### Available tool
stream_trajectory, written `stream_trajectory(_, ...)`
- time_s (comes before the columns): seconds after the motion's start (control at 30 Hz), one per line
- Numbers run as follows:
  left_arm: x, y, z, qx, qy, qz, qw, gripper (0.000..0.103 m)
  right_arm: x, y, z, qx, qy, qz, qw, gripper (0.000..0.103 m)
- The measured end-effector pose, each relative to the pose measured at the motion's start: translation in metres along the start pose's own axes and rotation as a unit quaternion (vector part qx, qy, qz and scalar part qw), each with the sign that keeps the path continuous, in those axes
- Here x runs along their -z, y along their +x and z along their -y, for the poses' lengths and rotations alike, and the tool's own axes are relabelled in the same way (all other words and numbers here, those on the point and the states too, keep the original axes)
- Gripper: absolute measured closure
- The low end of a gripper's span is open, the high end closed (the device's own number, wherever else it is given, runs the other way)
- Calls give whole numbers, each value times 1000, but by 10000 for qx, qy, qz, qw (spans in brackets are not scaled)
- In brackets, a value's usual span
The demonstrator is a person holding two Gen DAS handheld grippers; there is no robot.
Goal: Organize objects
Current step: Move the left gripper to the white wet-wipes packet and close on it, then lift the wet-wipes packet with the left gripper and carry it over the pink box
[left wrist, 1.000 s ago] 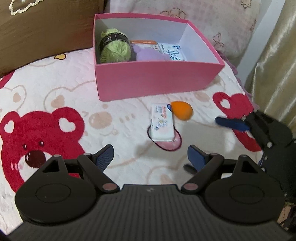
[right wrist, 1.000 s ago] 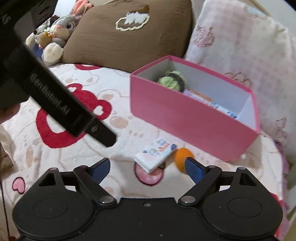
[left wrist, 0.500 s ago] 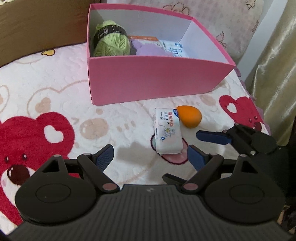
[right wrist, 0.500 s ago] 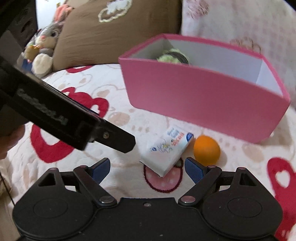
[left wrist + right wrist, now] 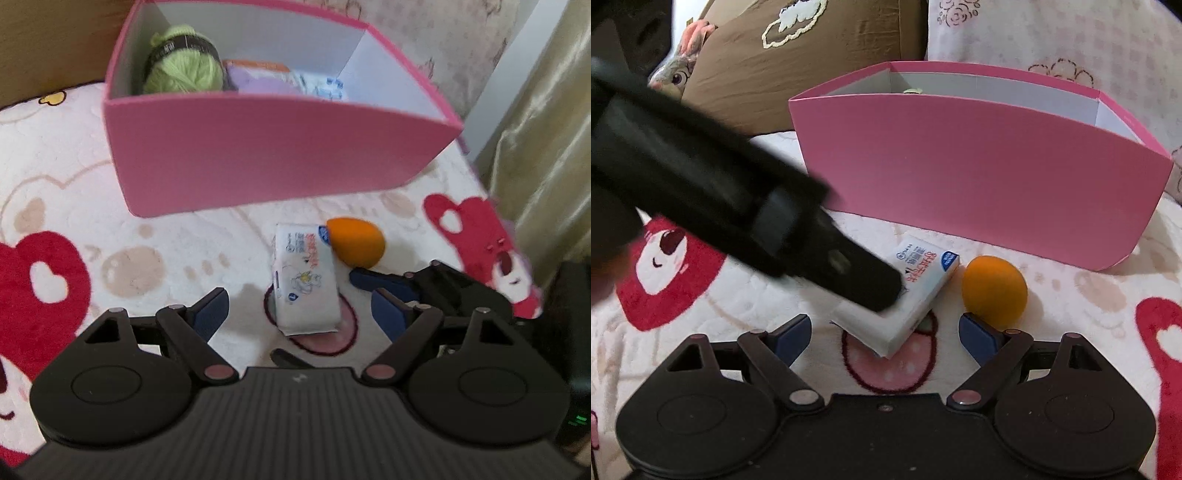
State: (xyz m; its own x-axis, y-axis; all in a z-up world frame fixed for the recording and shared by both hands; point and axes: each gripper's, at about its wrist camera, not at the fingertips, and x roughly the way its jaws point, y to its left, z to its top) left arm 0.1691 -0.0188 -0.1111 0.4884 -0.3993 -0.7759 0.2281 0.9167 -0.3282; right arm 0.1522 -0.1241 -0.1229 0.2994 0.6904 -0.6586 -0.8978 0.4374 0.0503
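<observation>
The pink box [image 5: 273,155] stands on the bed, and just in front of its near wall lies the tissue pack [image 5: 304,280], long axis pointing toward the box, with the orange egg [image 5: 356,242] touching its right far corner. Left tongs [image 5: 301,315] straddle the pack, released; right tongs [image 5: 886,334], also released, are equally near.
</observation>
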Motion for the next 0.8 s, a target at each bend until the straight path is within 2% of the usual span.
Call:
stream_trajectory(0.1, 5, 12, 7, -51, 180, 14, 9998, 22, 1, 3, -2, 53, -52, 7, 10000, 14)
stream_trajectory(0.2, 8, 19, 10, -42, 215, 34, 9998, 35, 4, 6, -4, 116, -168, -13, 9998, 14)
stream_trajectory(0.23, 9, 20, 10, -13, 194, 27, 9998, 43, 5, 7, -4, 118, -180, -26, 9998, 15)
stream_trajectory(0.27, 10, 22, 9, 22, 146, 20, 9999, 48, 5, 6, -4, 114, -171, -29, 9998, 16)
stream_trajectory(0.33, 12, 26, 5, 75, -5, 42, 10000, 51, 5, 6, -4, 187, -93, 15, 9998, 27)
stream_trajectory(0.43, 15, 30, -4, 247, -374, 110, 9989, 59, 5, 6, -2, 141, 16, -21, 9999, 32)
stream_trajectory(0.5, 17, 31, -9, 323, -586, 176, 9976, 60, 5, 6, -3, 125, -4, -38, 9999, 36)
stream_trajectory(0.7, 22, 31, 1, 144, -511, 310, 9981, 61, 7, 8, -6, 126, -113, -68, 9998, 46)
stream_trajectory(0.8, 23, 27, 2, 162, -589, 316, 9976, 61, 8, 5, -9, 174, -139, -71, 9997, 46)
